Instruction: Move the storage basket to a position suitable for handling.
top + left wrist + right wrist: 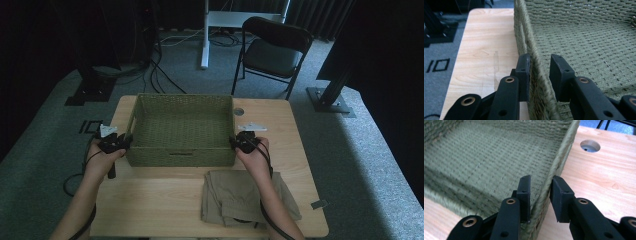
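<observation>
Count: two hand-held grippers, one basket, one pair of trousers, one counter, one chair.
Left hand-held gripper [123,140]: at the basket's left wall, near its front corner. In the left gripper view [539,75] the jaws straddle the woven rim, one outside over the counter, one inside over the basket floor. The outer pad [524,75] lies against the weave; a narrow gap shows between the inner pad and the wall, so the jaws stand a little apart around the wall, not clamped.
Basket [182,127]: green woven, rectangular, nothing in it, on the middle of the counter [150,200], between the two grippers. Its left wall [529,50] and right wall [559,157] each run up between a pair of jaws.
Trousers [240,197]: khaki, folded, on the counter's front edge, just in front of the basket's right half, under the right forearm.
Right hand-held gripper [233,142]: at the basket's right wall, near its front corner. In the right gripper view [540,195] the jaws straddle the rim, both pads close to it; whether they press on it I cannot tell.
Chair [272,50]: black, folding, on the floor beyond the counter.
</observation>
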### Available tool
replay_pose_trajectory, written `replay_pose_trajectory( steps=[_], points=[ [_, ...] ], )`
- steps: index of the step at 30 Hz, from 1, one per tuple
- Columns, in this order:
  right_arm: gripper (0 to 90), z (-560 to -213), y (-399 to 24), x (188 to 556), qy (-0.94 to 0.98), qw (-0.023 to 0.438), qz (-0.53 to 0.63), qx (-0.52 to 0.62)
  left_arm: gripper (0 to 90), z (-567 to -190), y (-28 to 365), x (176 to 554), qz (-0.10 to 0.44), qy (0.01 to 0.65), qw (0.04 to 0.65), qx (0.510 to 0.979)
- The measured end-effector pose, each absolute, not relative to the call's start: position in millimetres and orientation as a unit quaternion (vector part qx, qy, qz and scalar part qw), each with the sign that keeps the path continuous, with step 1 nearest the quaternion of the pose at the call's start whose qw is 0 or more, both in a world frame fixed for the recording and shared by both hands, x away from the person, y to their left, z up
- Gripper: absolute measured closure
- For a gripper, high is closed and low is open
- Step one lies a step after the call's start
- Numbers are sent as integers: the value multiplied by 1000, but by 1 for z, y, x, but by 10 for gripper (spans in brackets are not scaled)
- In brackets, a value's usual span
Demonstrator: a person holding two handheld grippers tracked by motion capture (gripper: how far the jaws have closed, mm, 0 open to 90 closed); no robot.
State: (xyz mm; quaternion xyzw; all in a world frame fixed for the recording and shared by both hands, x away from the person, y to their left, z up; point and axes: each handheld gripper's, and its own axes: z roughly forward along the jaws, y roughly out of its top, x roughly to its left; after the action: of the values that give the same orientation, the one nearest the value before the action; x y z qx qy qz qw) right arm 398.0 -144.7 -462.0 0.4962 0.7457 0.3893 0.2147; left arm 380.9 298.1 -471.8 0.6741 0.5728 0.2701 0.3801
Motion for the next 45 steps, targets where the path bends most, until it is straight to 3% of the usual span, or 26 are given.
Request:
replay_pose_trajectory(
  steps=[3, 5, 12, 21, 27, 31, 34, 45],
  points=[
    [599, -457, -149, 402, 721, 232, 415, 504, 594, -459, 304, 385, 266, 570, 404, 664],
    [541, -450, -152, 408, 704, 227, 426, 521, 469, -452, 307, 391, 283, 556, 412, 664],
    [473, -437, -143, 431, 686, 250, 431, 530, 423, -446, 309, 417, 298, 571, 416, 641],
    [487, -456, -129, 449, 695, 249, 391, 550, 422, -469, 303, 430, 284, 577, 398, 654],
    [561, -464, -125, 452, 705, 245, 371, 552, 498, -480, 298, 435, 282, 578, 370, 670],
    [678, -471, -122, 455, 714, 233, 347, 562, 712, -486, 292, 437, 262, 601, 341, 674],
    [745, -472, -123, 457, 706, 238, 341, 574, 769, -485, 287, 438, 273, 592, 326, 685],
    [783, -472, -126, 458, 698, 246, 337, 582, 789, -486, 285, 437, 261, 599, 336, 679]
  ],
)
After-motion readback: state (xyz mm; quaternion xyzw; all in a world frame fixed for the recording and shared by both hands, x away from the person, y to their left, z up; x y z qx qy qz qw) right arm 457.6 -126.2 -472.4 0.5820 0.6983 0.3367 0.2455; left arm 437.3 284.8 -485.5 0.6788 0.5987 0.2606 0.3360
